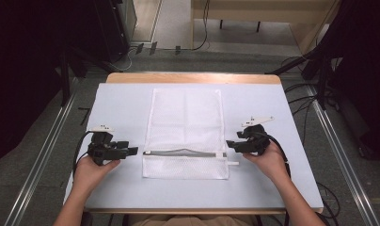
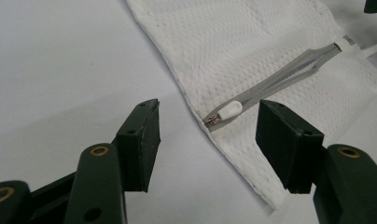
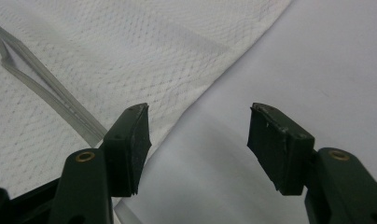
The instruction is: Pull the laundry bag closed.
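Between my two tongs lies the white mesh bag (image 1: 186, 134), flat on the table (image 1: 273, 188). My left gripper (image 1: 131, 151) is released, jaws spread just short of the zipper pull (image 2: 225, 112). My right gripper (image 1: 230, 144) is also released, straddling the bag's other edge. Nothing is grasped yet; the zipper (image 1: 183, 153) gapes partly, so I judge the work barely begun.

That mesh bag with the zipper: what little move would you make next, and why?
Probably ease the left gripper forward to close on the zipper pull. Its jaws stand open with the pull lying just ahead between them, at the bag's edge, and the zipper gapes open. The right gripper is open beside the other edge.
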### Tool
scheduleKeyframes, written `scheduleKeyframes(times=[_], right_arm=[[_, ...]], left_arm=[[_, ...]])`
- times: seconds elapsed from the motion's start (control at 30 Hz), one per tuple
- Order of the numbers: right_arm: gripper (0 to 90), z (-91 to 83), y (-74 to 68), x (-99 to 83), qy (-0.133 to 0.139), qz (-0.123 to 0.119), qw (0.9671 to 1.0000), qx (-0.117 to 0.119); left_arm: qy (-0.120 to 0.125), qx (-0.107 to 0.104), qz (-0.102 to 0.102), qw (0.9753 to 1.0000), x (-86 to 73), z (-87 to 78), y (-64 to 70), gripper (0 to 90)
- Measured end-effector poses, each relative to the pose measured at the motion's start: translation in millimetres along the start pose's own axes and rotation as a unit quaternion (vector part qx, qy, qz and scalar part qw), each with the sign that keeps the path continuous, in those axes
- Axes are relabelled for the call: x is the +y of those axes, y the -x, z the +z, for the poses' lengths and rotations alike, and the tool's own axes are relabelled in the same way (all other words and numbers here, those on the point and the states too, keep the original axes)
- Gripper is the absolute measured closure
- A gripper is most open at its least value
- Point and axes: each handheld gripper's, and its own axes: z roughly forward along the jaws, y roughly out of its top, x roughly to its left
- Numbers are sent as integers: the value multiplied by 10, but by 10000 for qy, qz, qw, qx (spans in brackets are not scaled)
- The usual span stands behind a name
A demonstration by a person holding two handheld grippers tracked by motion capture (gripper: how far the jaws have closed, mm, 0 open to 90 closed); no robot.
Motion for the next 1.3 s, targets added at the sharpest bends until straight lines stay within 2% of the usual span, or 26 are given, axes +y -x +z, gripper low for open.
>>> scheduleKeyframes(times=[0.8,0.97,1.0,1.07,1.3], right_arm=[[422,14,-34,-2,-132,-17,9999,29],[430,14,-75,4,-159,10,9998,71],[431,17,-82,6,-146,-68,9998,92],[431,13,-95,8,-169,-32,9998,85],[438,21,-185,27,-195,-123,9996,151]], left_arm=[[-102,24,33,9999,-9,3,-15,408],[-110,24,2,9999,-10,-4,-28,414],[-99,20,-6,9999,-12,-6,-32,414],[-93,36,-42,9999,-14,-10,-36,414],[-106,69,-43,9999,-25,-34,-49,411]])
